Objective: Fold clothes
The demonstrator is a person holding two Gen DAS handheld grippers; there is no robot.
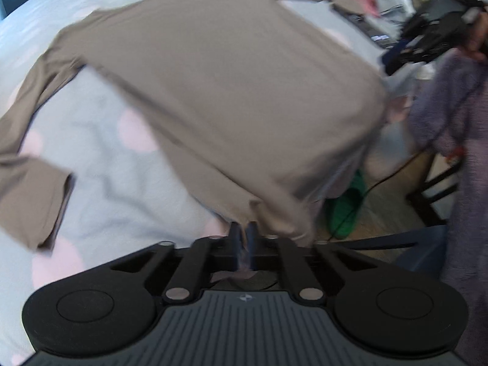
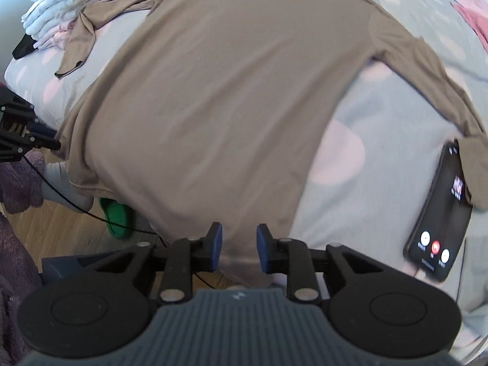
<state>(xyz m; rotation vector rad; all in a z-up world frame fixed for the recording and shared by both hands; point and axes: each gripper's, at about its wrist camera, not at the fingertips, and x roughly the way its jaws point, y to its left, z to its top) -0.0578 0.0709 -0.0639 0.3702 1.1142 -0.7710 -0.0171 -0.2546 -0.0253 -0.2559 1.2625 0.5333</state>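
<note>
Brown shirt (image 2: 219, 97) lies spread across the spotted bed (image 2: 381, 152), its hem at six o'clock pinched tight in the left gripper (image 1: 243, 238), while the right gripper (image 2: 238, 250) straddles it, jaws parted, not pressing

Plain taupe-brown long-sleeved shirt (image 2: 213, 91), no print. Pale grey-blue bedsheet (image 2: 381, 97) dotted with large soft-pink spots. Folded pile (image 2: 61, 15) of white and pale-pink cloth; rose-pink garment (image 2: 471, 21) at the far edge. Black phone (image 2: 439, 213) with lit screen: two white round buttons, one red between them. Bright green slipper (image 2: 117, 216) on warm brown herringbone wood floor (image 2: 45, 228). Fuzzy dusky-purple sleeve (image 1: 442, 116). Thin black cable (image 2: 70, 198). Matte black gripper bodies, right gripper (image 2: 238, 250) with deep-blue pads (image 2: 215, 247), left gripper (image 1: 243, 241) black and dark blue-grey.
</note>
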